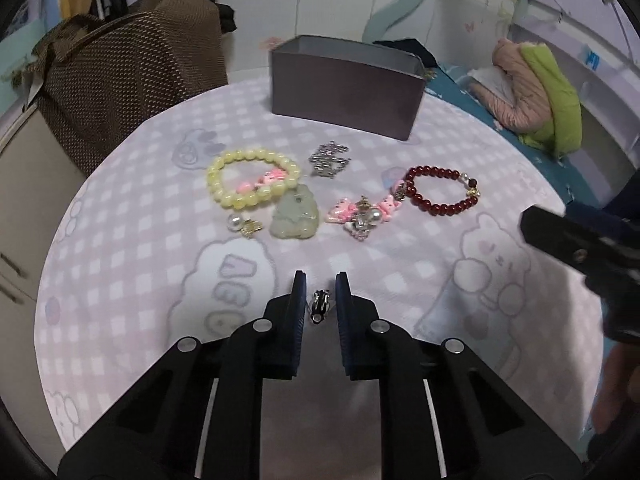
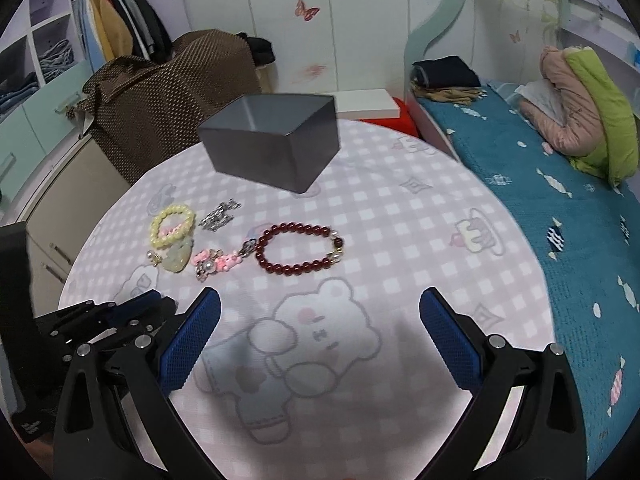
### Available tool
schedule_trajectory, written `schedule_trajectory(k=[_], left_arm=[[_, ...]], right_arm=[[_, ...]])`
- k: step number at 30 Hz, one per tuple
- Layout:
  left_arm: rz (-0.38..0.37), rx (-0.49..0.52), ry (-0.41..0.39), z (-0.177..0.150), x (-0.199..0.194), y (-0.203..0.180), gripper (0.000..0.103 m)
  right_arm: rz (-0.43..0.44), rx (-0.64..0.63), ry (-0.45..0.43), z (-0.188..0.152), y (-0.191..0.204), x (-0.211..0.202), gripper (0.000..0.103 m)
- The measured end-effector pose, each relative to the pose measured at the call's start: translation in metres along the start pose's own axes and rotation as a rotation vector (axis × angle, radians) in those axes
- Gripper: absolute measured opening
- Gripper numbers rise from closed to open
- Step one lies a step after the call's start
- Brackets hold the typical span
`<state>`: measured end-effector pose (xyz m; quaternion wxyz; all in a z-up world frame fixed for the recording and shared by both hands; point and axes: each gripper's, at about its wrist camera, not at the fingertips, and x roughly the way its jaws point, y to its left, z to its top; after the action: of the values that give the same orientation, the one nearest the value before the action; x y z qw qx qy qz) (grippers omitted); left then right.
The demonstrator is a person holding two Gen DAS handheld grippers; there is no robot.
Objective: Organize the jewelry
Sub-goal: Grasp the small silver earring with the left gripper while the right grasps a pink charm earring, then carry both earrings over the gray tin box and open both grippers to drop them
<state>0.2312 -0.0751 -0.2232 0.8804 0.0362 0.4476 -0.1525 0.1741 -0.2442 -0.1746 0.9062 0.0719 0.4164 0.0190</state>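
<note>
1. Sitting between the pads of the left gripper, the small silver-and-black metal clip lies on the pink checked tablecloth, near side of the dark grey open box; the jaws are narrowed but gaps show, nothing gripped.
2. Closing off-centre could flick the clip away, I judge.
3. The right gripper gapes wide, empty.
4. Between clip and box lie the yellow bead bracelet and dark red bead bracelet; a low carry may snag them. Lifting high leaves room.

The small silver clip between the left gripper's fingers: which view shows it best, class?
The left wrist view: the small silver clip lies centred between the left gripper fingers. In the right wrist view it is hidden behind that gripper.
</note>
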Motion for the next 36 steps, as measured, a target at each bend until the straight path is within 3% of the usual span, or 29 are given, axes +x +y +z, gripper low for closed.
schedule_trajectory(k=[4, 6, 8, 11, 14, 23, 28, 36], left_arm=[[0.027, -0.048, -0.022, -0.003, -0.013, 0.018, 0.015], [0.039, -0.065, -0.031, -0.005, -0.018, 0.025, 0.015], [0.051, -0.085, -0.042, -0.005, -0.024, 0.034, 0.015], [0.056, -0.103, -0.053, -0.006, -0.029, 0.043, 0.015], [0.055, -0.114, -0.062, -0.005, -0.033, 0.051, 0.015], [0.041, -0.133, -0.079, -0.003, -0.035, 0.063, 0.015], [0.035, -0.145, -0.085, -0.001, -0.035, 0.067, 0.015], [0.032, -0.149, -0.099, 0.004, -0.039, 0.068, 0.015]], right_arm=[[0.07, -0.035, 0.029, 0.002, 0.017, 0.012, 0.096], [0.108, -0.058, 0.047, 0.004, 0.029, 0.021, 0.091], [0.127, -0.072, 0.063, 0.005, 0.04, 0.029, 0.069], [0.156, -0.09, 0.095, 0.007, 0.056, 0.043, 0.044], [0.183, -0.102, 0.122, 0.006, 0.068, 0.054, 0.032], [0.144, -0.163, 0.109, 0.009, 0.09, 0.069, 0.012], [0.12, -0.223, 0.083, 0.006, 0.093, 0.069, 0.011], [0.198, -0.155, 0.076, 0.003, 0.07, 0.051, 0.008]])
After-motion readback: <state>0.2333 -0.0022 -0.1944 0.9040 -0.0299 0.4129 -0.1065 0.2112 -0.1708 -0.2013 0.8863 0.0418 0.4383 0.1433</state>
